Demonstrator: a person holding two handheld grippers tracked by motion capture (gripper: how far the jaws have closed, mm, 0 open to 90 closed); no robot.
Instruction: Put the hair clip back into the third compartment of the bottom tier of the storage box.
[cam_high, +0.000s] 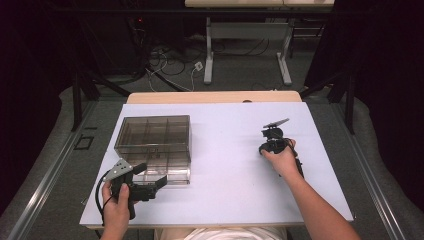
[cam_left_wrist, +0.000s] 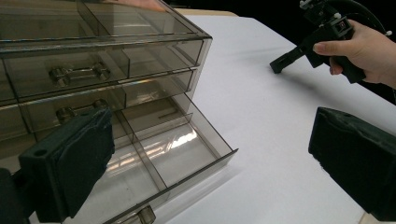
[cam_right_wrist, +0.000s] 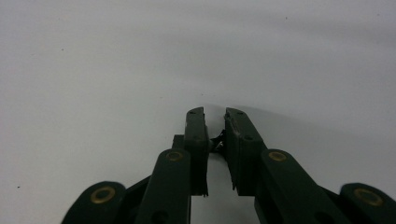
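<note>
Evidently, the left gripper (cam_high: 150, 186) is held with jaws wide and empty beside the smoky clear plastic drawer cabinet (cam_high: 155, 145), its bottom drawer (cam_left_wrist: 173, 158) pulled out for filling; the right gripper (cam_right_wrist: 215, 140) is kept closed, empty, on the white bench (cam_high: 230, 165).

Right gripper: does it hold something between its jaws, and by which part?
The right gripper has its jaws nearly shut on something small and dark, pinched between the pads. What it is cannot be told.

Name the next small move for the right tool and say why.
Probably lift the right tool and carry it toward the open bottom drawer. Its jaws are closed on something small and dark that I can't identify, tips down at the white table, and the drawer's compartments look empty.
</note>
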